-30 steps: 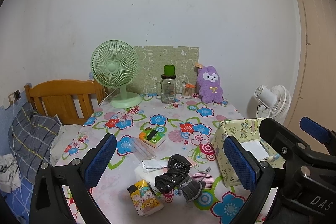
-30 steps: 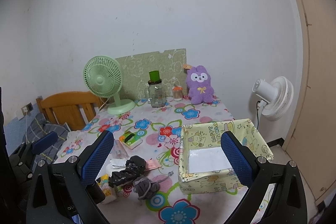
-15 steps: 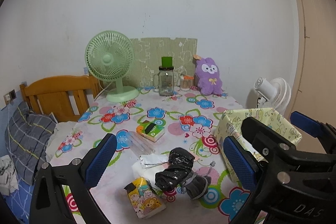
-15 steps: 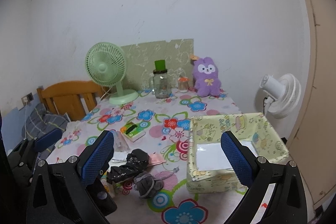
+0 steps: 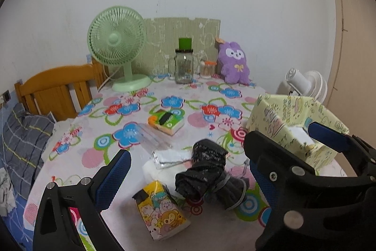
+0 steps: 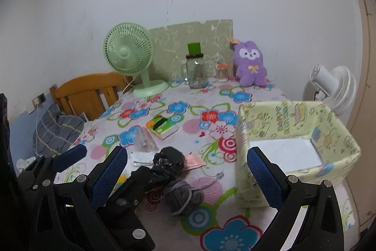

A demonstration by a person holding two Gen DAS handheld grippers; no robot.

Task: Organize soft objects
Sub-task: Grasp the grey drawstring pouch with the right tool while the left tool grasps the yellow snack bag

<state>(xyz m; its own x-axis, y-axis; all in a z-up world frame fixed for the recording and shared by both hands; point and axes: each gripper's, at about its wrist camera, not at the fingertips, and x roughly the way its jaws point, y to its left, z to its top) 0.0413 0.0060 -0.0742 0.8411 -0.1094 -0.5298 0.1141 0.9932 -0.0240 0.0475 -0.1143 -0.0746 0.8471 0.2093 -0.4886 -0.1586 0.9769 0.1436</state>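
White wall backs the flower-patterned desk (image 5: 131, 109). From my left wrist, my left hand-held gripper (image 5: 188, 180) gapes wide, holding nothing, above a crumpled black plastic bag (image 5: 202, 168) touching a dark grey cloth bundle (image 5: 231, 192); a yellow cartoon-printed tissue pack (image 5: 159, 211) lies beside them.

From my right wrist, my right hand-held gripper (image 6: 185, 171) is wide open and empty, the yellow-green patterned fabric box (image 6: 293, 117) just right of the bundle, a purple plush rabbit (image 6: 250, 65) by the wall.

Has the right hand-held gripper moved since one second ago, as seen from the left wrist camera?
Yes. The right hand-held gripper has shifted left, now covering the near corner of the yellow fabric box and approaching the black bundle.
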